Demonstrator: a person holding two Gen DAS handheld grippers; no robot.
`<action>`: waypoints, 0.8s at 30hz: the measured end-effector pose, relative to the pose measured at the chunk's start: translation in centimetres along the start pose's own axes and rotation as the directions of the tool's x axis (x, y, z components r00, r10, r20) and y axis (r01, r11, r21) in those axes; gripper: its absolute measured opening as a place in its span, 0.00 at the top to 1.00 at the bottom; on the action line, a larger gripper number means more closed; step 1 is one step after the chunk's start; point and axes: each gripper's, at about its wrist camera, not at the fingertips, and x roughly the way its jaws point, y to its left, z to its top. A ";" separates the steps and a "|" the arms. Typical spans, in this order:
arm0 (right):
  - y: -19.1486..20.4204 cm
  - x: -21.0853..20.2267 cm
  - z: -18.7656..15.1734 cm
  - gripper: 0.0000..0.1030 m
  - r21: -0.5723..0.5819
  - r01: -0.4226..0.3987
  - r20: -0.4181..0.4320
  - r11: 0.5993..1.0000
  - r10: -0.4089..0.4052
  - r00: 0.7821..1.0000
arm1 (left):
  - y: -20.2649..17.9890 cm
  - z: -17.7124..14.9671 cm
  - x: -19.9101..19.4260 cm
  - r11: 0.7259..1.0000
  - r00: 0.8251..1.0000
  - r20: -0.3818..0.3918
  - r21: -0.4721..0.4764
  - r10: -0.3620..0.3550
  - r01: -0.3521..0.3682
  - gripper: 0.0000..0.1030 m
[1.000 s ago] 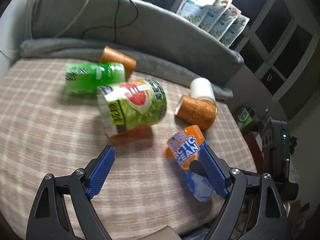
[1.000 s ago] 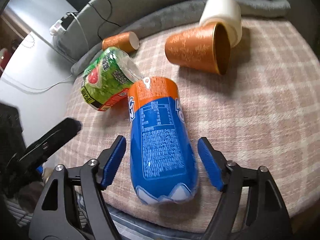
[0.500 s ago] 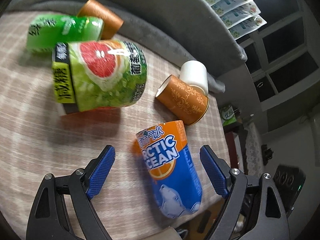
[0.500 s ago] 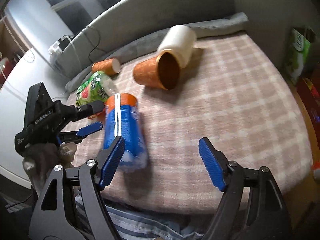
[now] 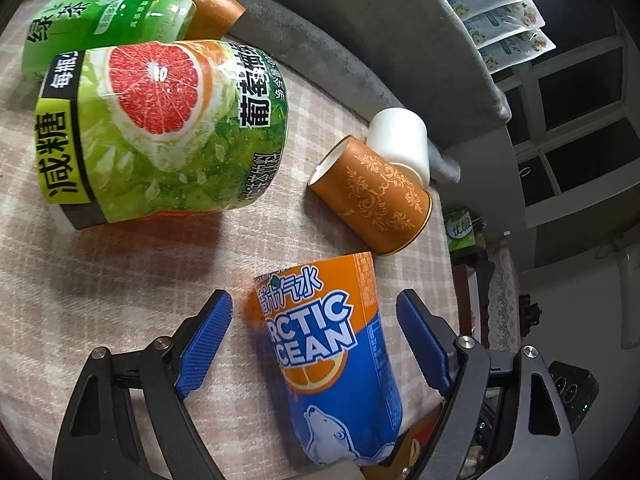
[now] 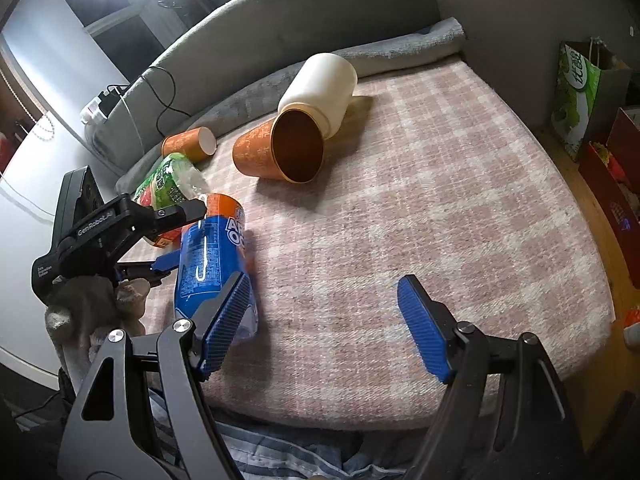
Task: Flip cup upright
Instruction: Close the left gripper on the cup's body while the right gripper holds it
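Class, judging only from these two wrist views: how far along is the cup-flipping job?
Done: nothing; every cup lies on its side, like the orange cup. In hand: the open left tool straddles the blue-and-orange cup without gripping. Left: grasp and stand it upright. The right tool is open, empty.

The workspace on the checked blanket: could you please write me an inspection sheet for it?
Surface: pink checked blanket, soft.
Job's things: blue Arctic Ocean cup lying on its side; orange cup on its side, mouth toward the right wrist camera; white cup on its side, touching it; second orange cup on its side by the grey bolster.
Clutter: grapefruit-label container and green tea container, both lying down.
Grippers: left gripper open, straddling the blue cup; right gripper open, empty.
Cables: black cable over the bolster.
Surroundings: green paper bag beside the bed.
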 end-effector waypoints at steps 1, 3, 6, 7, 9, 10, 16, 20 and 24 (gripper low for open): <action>-0.1 0.0 0.0 0.23 0.003 0.003 0.001 1.000 -0.003 1.000 | 0.0 0.1 0.2 1.000 1.000 -0.001 0.000 0.003 -0.003 0.21; -0.3 0.0 0.0 0.23 0.008 0.008 0.003 1.000 -0.008 1.000 | 0.0 0.2 0.6 1.000 1.000 -0.009 0.002 0.006 -0.006 0.23; -0.6 0.1 0.0 0.23 0.016 0.017 0.007 1.000 -0.017 1.000 | 0.1 0.4 1.1 1.000 1.000 -0.017 0.006 0.012 -0.012 0.25; -0.7 0.1 0.0 0.23 0.018 0.019 0.007 1.000 -0.019 1.000 | 0.1 0.4 1.3 1.000 1.000 -0.022 0.010 0.017 -0.016 0.27; -0.8 0.0 0.0 0.23 0.021 0.021 0.008 1.000 -0.021 1.000 | 0.1 0.4 1.6 1.000 0.999 -0.028 0.016 0.020 -0.020 0.27; -0.8 0.0 0.0 0.23 0.022 0.022 0.008 1.000 -0.022 1.000 | 0.1 0.4 1.7 1.000 0.999 -0.030 0.017 0.017 -0.017 0.29; -0.9 -0.2 -0.1 0.23 0.024 0.033 0.017 0.999 -0.034 0.999 | -0.2 0.3 1.4 0.999 1.000 -0.025 0.043 0.019 -0.018 0.34; -1.0 -0.4 0.0 0.23 0.029 0.036 0.021 0.999 -0.036 0.999 | -0.7 0.1 0.6 0.998 1.000 0.000 0.065 0.020 -0.020 0.35; -0.7 -0.4 0.0 0.23 0.028 0.034 0.025 0.999 -0.034 0.999 | -2.1 -0.2 -0.9 0.990 0.998 0.063 0.133 0.029 -0.037 0.35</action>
